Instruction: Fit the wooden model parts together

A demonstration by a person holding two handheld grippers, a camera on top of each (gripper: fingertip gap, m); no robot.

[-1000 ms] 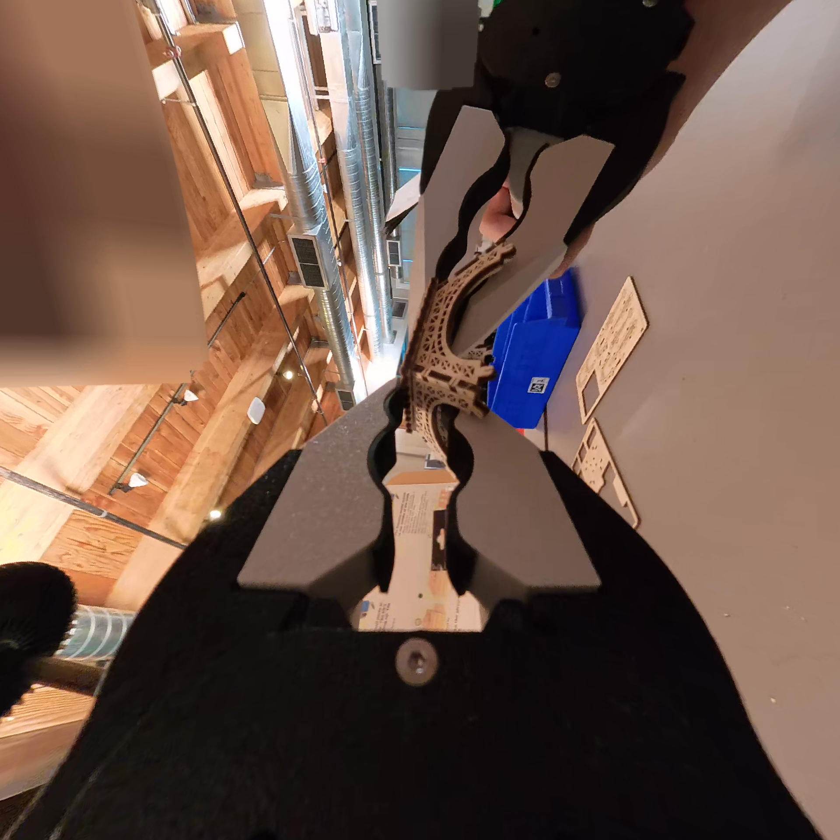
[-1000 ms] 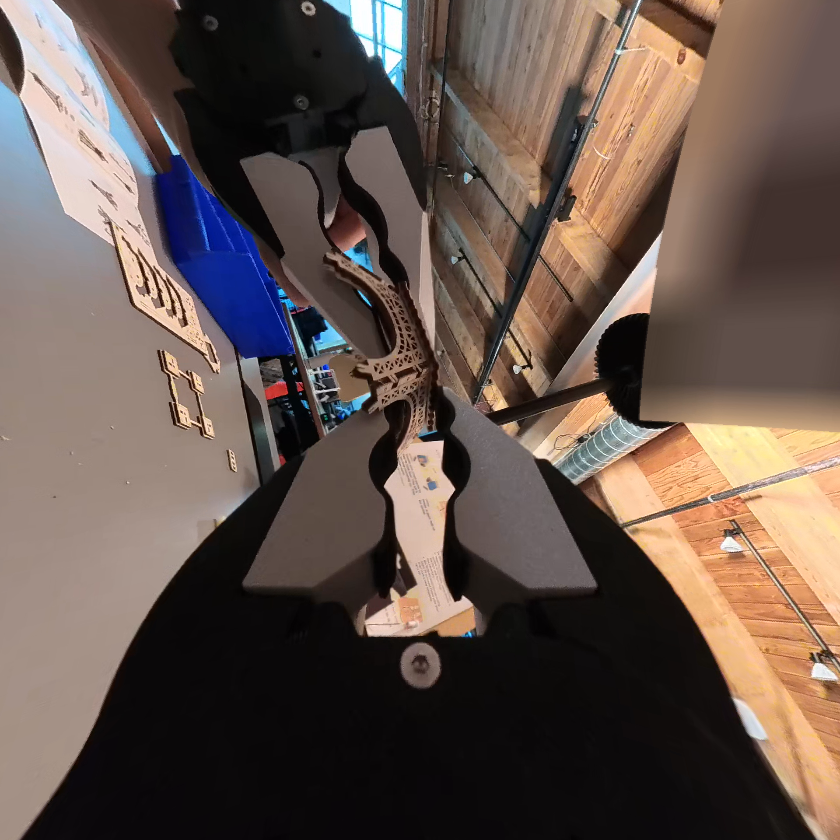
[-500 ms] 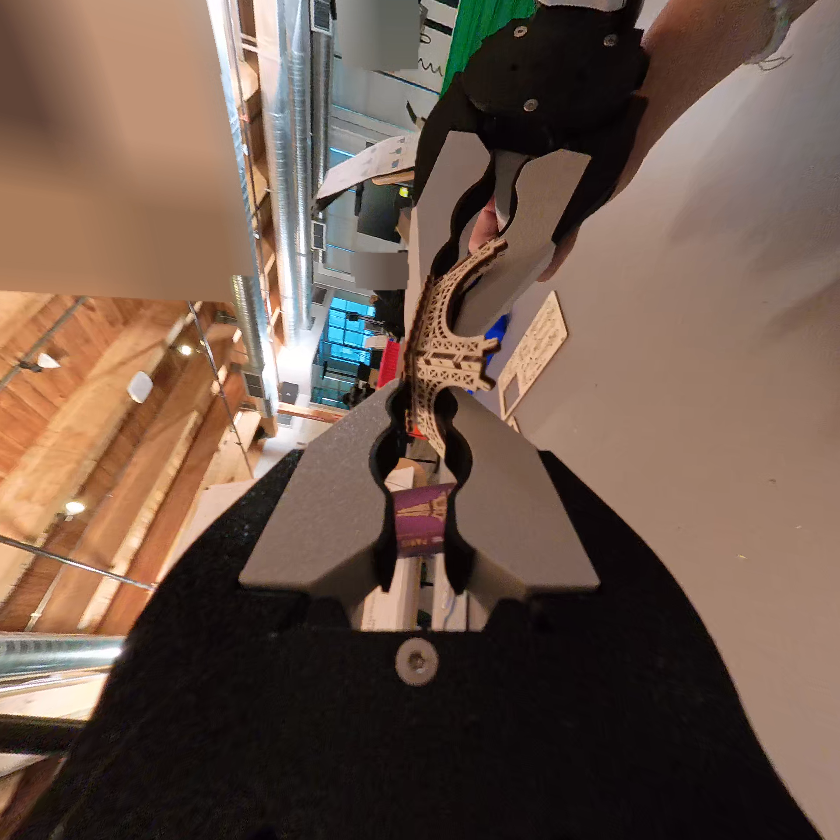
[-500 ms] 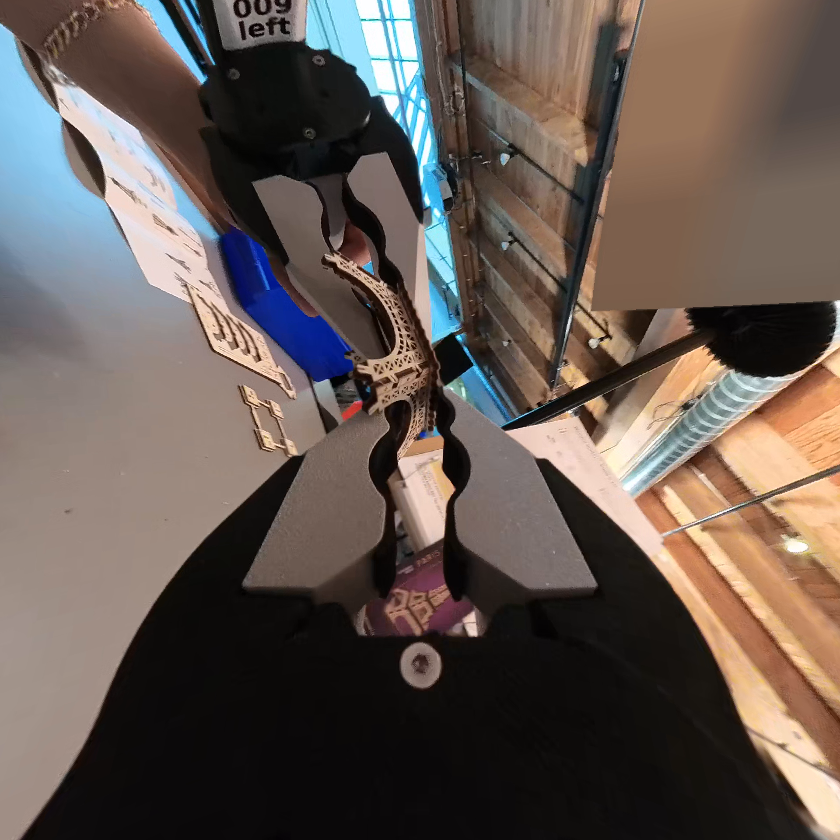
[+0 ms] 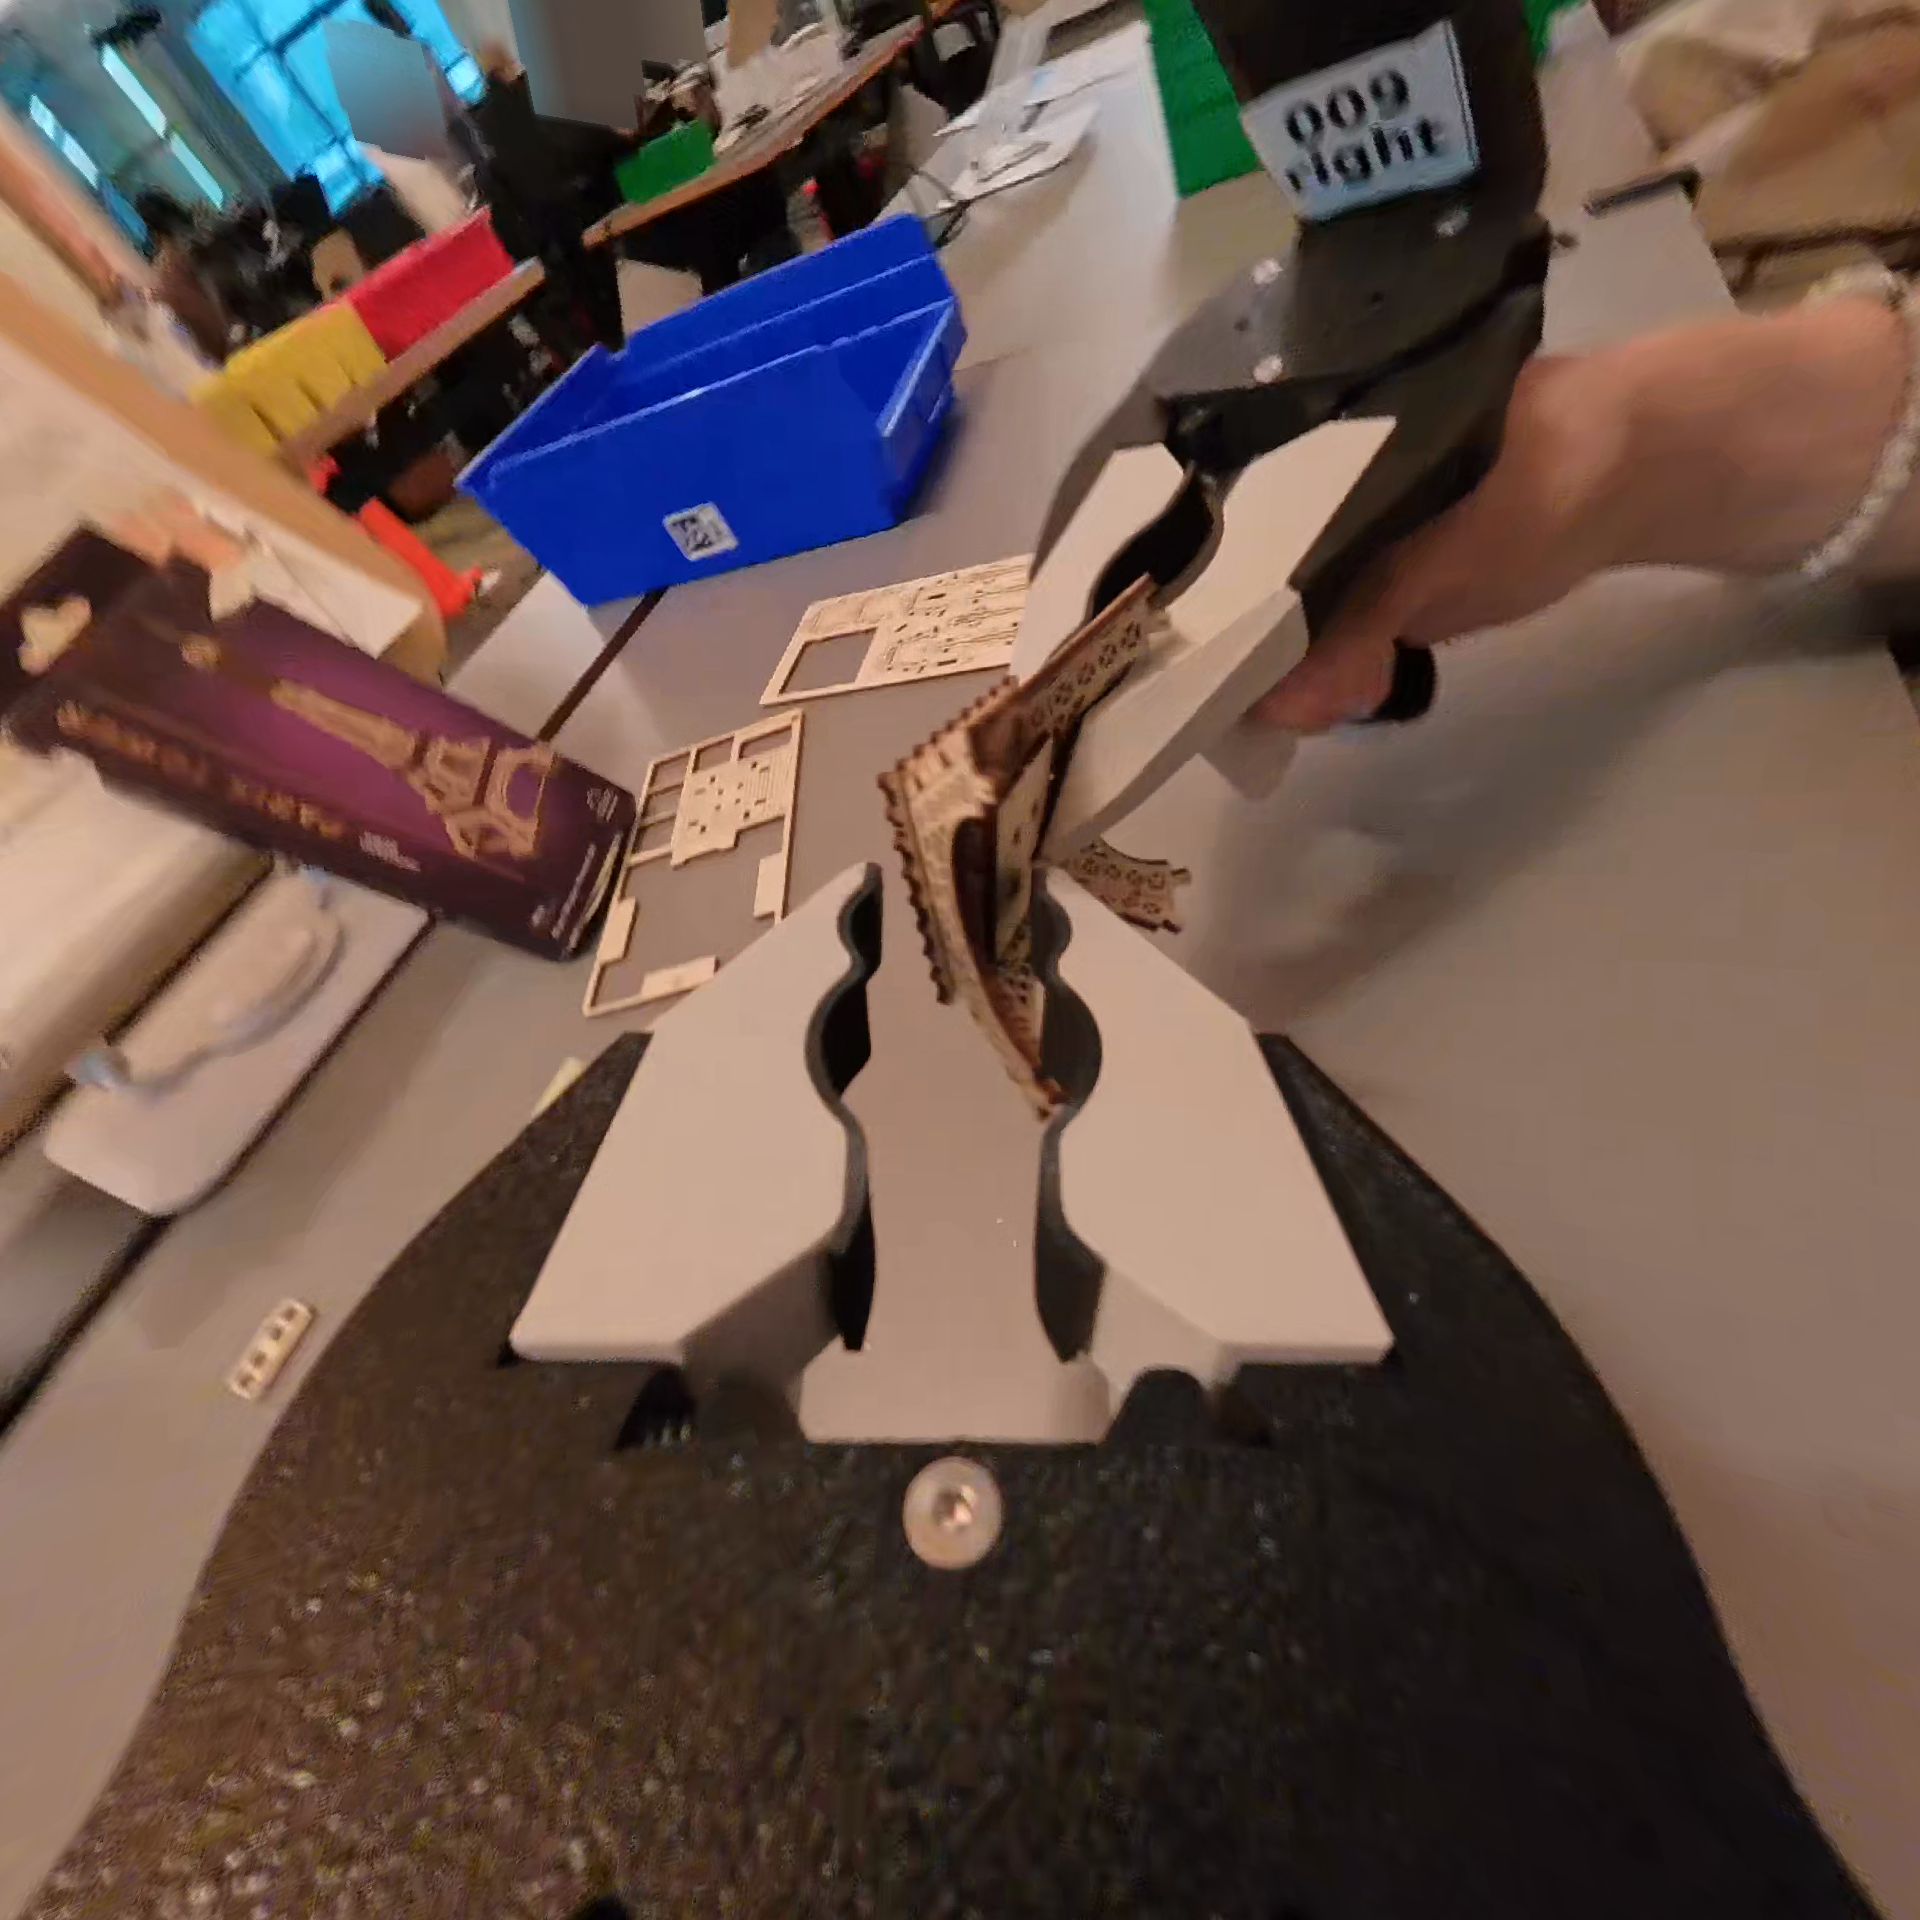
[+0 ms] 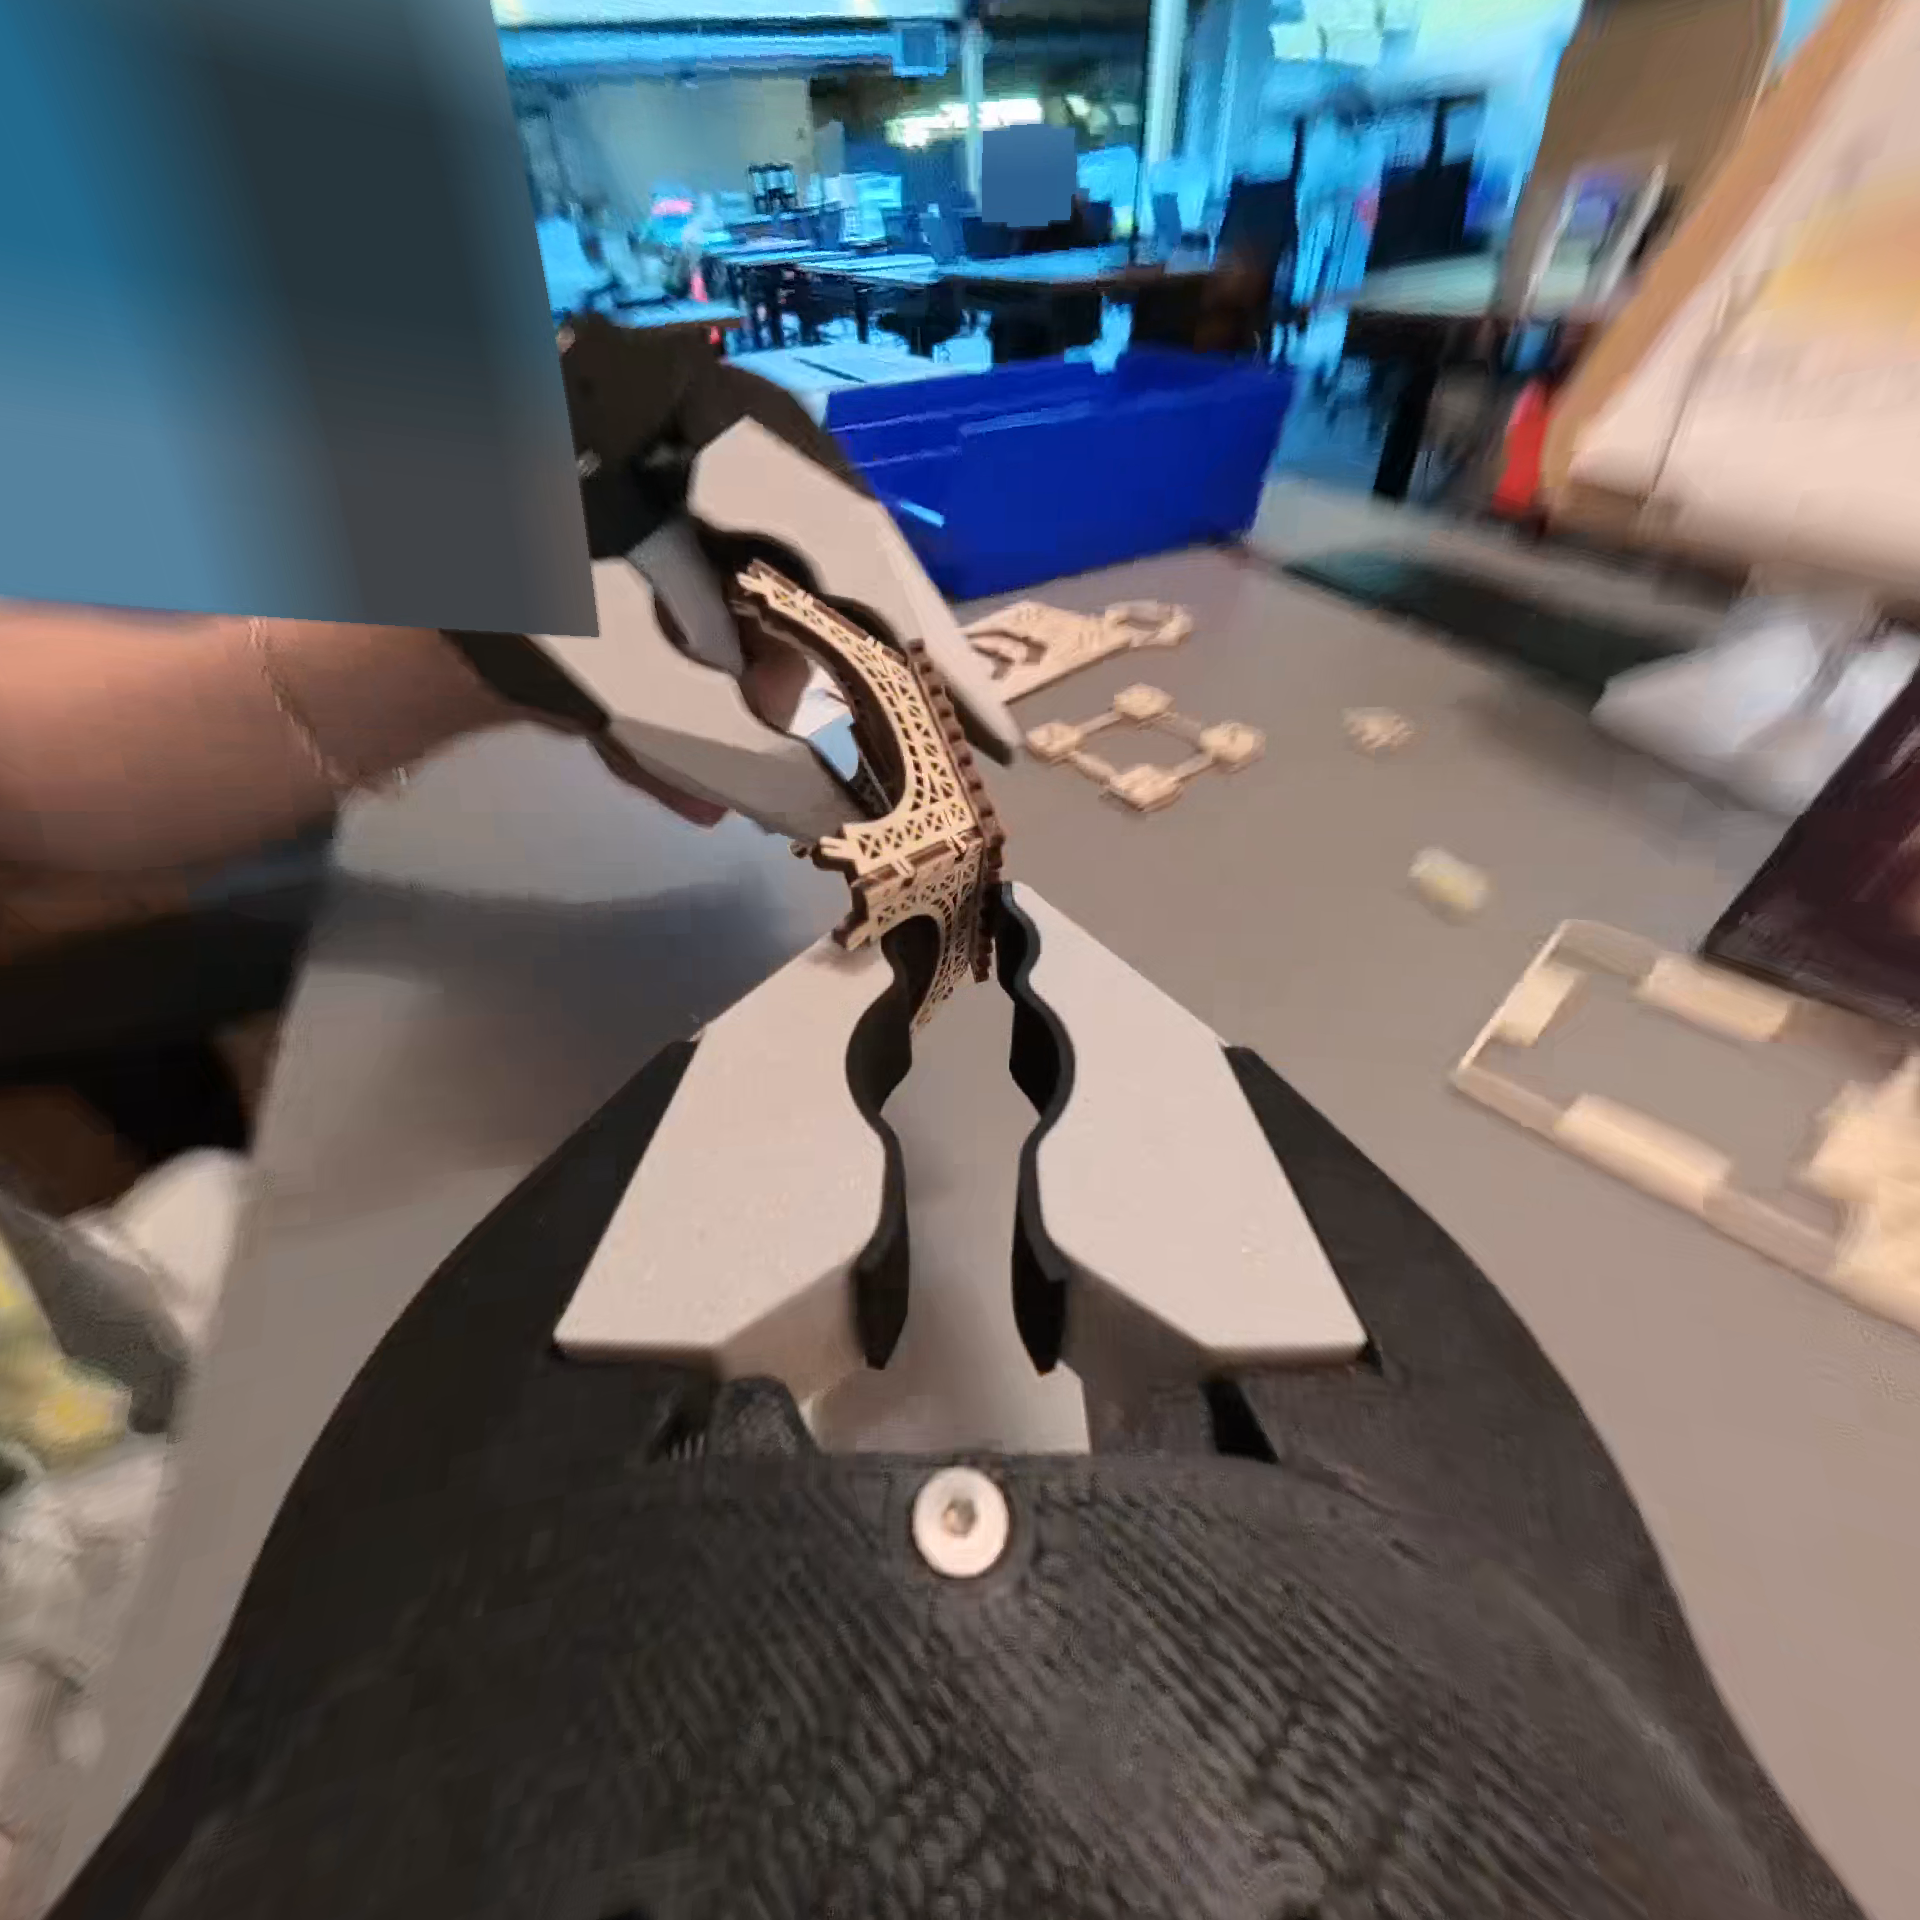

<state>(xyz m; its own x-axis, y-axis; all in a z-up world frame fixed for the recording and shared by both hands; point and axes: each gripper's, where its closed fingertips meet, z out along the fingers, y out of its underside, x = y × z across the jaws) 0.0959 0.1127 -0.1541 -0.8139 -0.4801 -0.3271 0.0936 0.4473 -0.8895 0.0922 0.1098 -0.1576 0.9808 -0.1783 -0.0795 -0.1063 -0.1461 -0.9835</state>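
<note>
The pale, laser-cut wooden lattice model [image 6: 920, 790], curved like the lower part of a tower with dark scorched edges and notched rims, hangs in the air above the grey tabletop [image 5: 1558, 1039], bridging the two pairs of tongs. In the left wrist view its lower end reaches in between the left tongs [image 5: 961, 914], lying against the right-hand finger while a clear gap shows on the other side; the fingers stand partly apart, and whether they actually grip the wood cannot be told. In the right wrist view the right tongs [image 6: 951, 925] have their tips drawn close around the model's arched foot, though the blur and the angle do not show whether both tips press on it.

Just beyond the model on the tabletop lie flat, light plywood part sheets [image 5: 707, 842] with cut-out openings, and a small lattice piece [image 5: 1132, 878] lies just beside the left tongs' tip. A purple cardboard box [image 5: 312, 769] rests tilted at the left, and a blue plastic bin [image 5: 727, 426] stands farther back. Small loose wooden bits [image 6: 1444, 883] are scattered to the right in the right wrist view, near another part frame [image 6: 1621, 1101]. A person's forearm [image 5: 1662, 447] reaches in behind the right tongs.

The tabletop directly under the model and toward the near right is bare grey surface.
</note>
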